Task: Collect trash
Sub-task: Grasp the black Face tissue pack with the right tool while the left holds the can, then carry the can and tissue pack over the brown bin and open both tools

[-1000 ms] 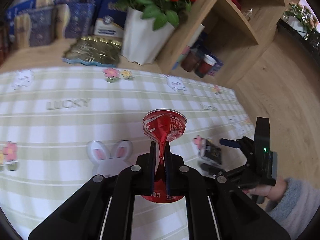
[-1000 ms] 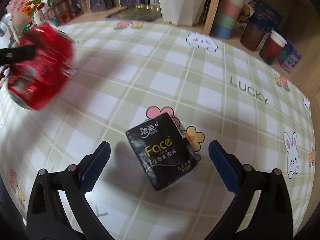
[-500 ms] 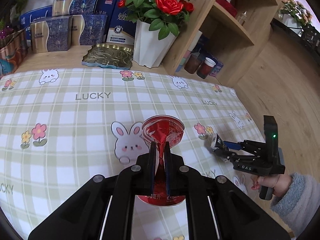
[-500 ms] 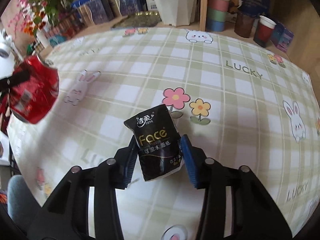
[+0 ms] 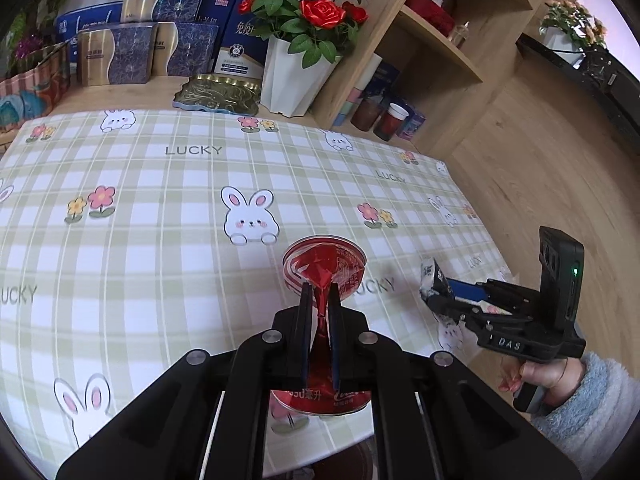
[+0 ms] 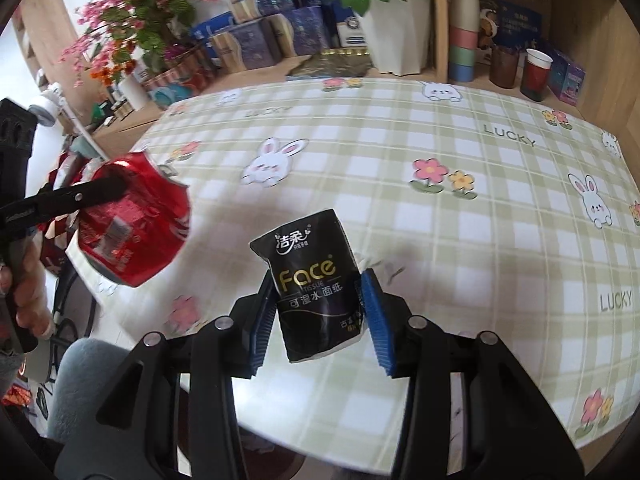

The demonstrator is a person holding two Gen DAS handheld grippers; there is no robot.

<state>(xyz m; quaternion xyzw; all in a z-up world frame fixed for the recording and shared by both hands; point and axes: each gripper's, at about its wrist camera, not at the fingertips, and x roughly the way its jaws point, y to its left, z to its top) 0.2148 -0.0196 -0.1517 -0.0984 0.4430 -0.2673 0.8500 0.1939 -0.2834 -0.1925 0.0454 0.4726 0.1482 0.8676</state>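
Note:
A crushed red soda can (image 5: 324,258) hangs above the near edge of the checked tablecloth (image 5: 160,200), and my left gripper (image 5: 319,292) is shut on its squashed middle. In the right wrist view the same can (image 6: 136,224) shows at the left, with one left finger (image 6: 80,198) across it. My right gripper (image 6: 318,278) is shut on a black "Face" tissue pack (image 6: 308,248), held clear of the cloth; both blue pads press its sides. The left wrist view shows that gripper (image 5: 434,288) at the right, carrying the pack (image 5: 430,276).
At the table's far side stand a white pot of red roses (image 5: 288,76), a gold tray (image 5: 218,94) and blue-and-gold boxes (image 5: 116,56). A wooden shelf with cups (image 5: 384,116) stands at the back right. A hand in a grey sleeve (image 5: 588,392) holds the right gripper.
My right gripper closed on the tissue pack and lifted it off the cloth. Both grippers drew back toward the table's near edge and rose, the can still held.

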